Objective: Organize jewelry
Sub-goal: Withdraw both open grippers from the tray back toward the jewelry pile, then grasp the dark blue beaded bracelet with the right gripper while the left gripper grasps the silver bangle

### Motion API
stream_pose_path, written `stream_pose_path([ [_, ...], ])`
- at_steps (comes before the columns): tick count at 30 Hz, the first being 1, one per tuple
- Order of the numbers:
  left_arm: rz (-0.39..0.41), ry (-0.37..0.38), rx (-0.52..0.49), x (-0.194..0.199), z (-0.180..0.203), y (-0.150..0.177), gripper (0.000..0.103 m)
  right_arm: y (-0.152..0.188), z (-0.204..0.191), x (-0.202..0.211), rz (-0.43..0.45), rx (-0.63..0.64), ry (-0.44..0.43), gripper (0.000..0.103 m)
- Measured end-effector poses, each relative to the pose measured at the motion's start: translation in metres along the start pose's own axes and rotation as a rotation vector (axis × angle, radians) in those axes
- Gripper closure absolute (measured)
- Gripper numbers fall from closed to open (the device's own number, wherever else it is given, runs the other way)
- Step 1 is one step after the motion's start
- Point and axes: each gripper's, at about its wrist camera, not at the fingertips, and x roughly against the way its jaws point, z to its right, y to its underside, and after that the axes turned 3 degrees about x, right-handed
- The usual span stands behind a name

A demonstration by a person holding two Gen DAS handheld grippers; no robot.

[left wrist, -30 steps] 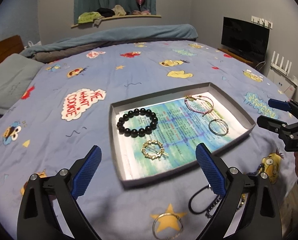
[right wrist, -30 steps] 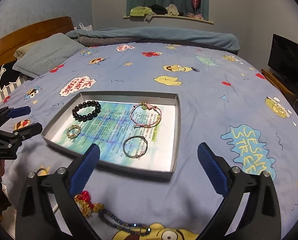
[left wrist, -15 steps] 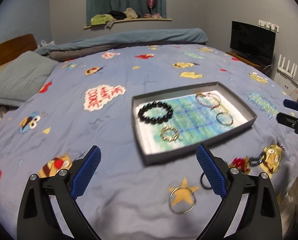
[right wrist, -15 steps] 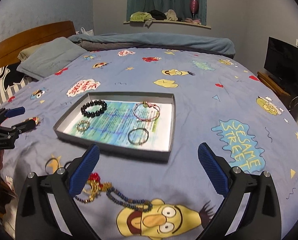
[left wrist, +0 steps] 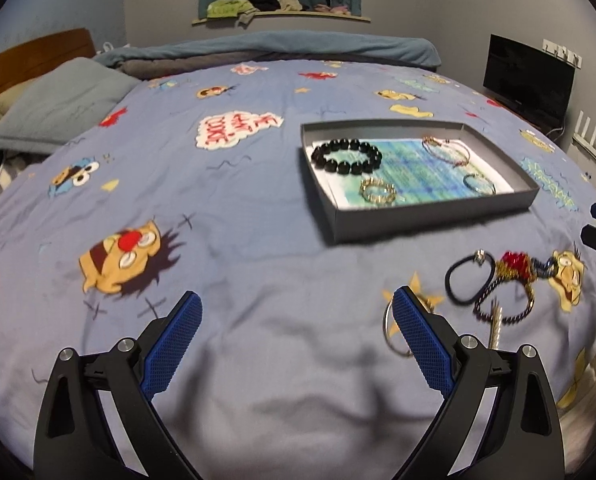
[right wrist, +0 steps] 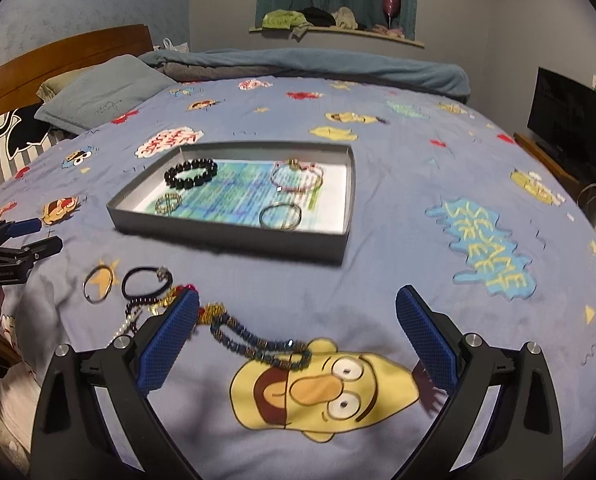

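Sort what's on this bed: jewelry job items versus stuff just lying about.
Job items: grey tray, black bead bracelet, gold bracelet, pink cord bracelet, silver bangle, loose ring, black hair tie, blue bead chain.

Lying about: pillow, folded blanket.

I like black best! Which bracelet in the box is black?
The beaded bracelet in the tray's far-left corner. The other three are thin gold, pink and silver rings.
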Motion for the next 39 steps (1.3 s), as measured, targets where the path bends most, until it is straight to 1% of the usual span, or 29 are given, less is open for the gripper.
stream_pose_path([
  [3,-0.011,-0.004,-0.024,-0.001,0.004,0.01,0.008,0.009,-0.003,-0.005,-0.017,-0.001,-0.013,0.006],
  [8,-0.019,0.048,-0.023,-0.002,0.016,0.021,0.008,0.02,-0.008,-0.012,-0.038,0.008,-0.027,0.006],
  [12,-0.028,0.081,-0.057,-0.007,0.033,0.025,0.008,0.028,-0.01,-0.017,-0.059,0.015,-0.03,0.006],
  [16,-0.031,0.063,-0.11,-0.013,0.049,0.029,0.008,0.035,-0.011,-0.021,-0.081,0.024,-0.05,0.006],
  [21,-0.037,0.083,-0.115,-0.016,0.059,0.029,0.008,0.04,-0.009,-0.027,-0.095,0.021,-0.056,0.006],
  [23,-0.038,0.081,-0.121,-0.018,0.062,0.03,0.009,0.041,-0.007,-0.029,-0.101,0.016,-0.051,0.011],
  [26,-0.038,0.096,-0.107,-0.017,0.062,0.029,0.01,0.04,0.003,-0.026,-0.085,-0.023,-0.053,0.025],
  [28,-0.035,0.099,-0.105,-0.016,0.062,0.028,0.01,0.039,0.012,-0.025,-0.084,-0.058,-0.043,0.041],
  [29,-0.032,0.099,-0.107,-0.016,0.062,0.028,0.013,0.039,0.015,-0.025,-0.09,-0.067,-0.043,0.044],
  [30,-0.031,0.1,-0.111,-0.016,0.063,0.028,0.015,0.039,0.018,-0.027,-0.099,-0.075,-0.045,0.052],
  [31,-0.031,0.1,-0.117,-0.017,0.064,0.027,0.019,0.04,0.019,-0.03,-0.111,-0.075,-0.046,0.058],
  [32,-0.035,0.105,-0.126,-0.018,0.066,0.028,0.021,0.041,0.018,-0.031,-0.119,-0.072,-0.047,0.064],
  [35,-0.045,0.115,-0.137,-0.023,0.069,0.029,0.024,0.043,0.015,-0.039,-0.146,-0.06,-0.056,0.07],
  [39,-0.062,0.115,-0.133,-0.033,0.07,0.032,0.028,0.043,0.016,-0.047,-0.163,-0.076,-0.068,0.07],
])
